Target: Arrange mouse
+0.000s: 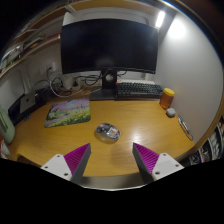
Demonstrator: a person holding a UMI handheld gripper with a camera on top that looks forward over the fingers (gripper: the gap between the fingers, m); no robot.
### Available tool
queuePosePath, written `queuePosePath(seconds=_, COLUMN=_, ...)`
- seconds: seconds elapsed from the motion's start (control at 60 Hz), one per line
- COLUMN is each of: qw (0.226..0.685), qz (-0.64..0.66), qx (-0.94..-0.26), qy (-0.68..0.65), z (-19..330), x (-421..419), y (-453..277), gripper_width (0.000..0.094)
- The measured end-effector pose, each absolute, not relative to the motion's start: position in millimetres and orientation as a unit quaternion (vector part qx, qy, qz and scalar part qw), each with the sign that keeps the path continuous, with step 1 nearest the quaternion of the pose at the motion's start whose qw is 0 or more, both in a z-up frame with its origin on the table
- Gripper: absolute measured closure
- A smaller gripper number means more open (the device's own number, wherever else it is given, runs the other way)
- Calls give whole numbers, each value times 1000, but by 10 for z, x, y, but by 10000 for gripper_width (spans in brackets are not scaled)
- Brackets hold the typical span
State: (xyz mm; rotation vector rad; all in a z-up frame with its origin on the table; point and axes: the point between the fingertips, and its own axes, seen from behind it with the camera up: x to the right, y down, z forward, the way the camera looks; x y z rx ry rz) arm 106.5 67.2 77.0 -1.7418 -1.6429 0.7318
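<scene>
A silver-grey mouse (107, 131) lies on the wooden desk (130, 118), just beyond my fingers and about midway between them. A colourful mouse mat (68, 111) lies on the desk to the left of the mouse, further back. My gripper (112, 158) is open and empty, its two magenta pads (76, 157) spread wide, with bare desk between them.
A large dark monitor (109, 46) stands at the back of the desk with a black keyboard (139, 89) in front of it. An orange cup (167, 98) stands to the right. Cables and small items lie at the back left.
</scene>
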Motion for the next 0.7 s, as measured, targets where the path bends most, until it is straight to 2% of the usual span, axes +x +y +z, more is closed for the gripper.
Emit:
queuePosePath(seconds=0.317, qw=319, qz=281, qx=-645, qy=-635, z=342, x=421, y=761, gripper_width=72)
queuePosePath(seconds=0.517, qw=304, qz=269, qx=-645, qy=-648, z=5, x=114, y=825, gripper_width=74)
queuePosePath(seconds=0.7, qw=297, qz=277, qx=-641, qy=-651, z=-84, x=-141, y=857, gripper_width=74)
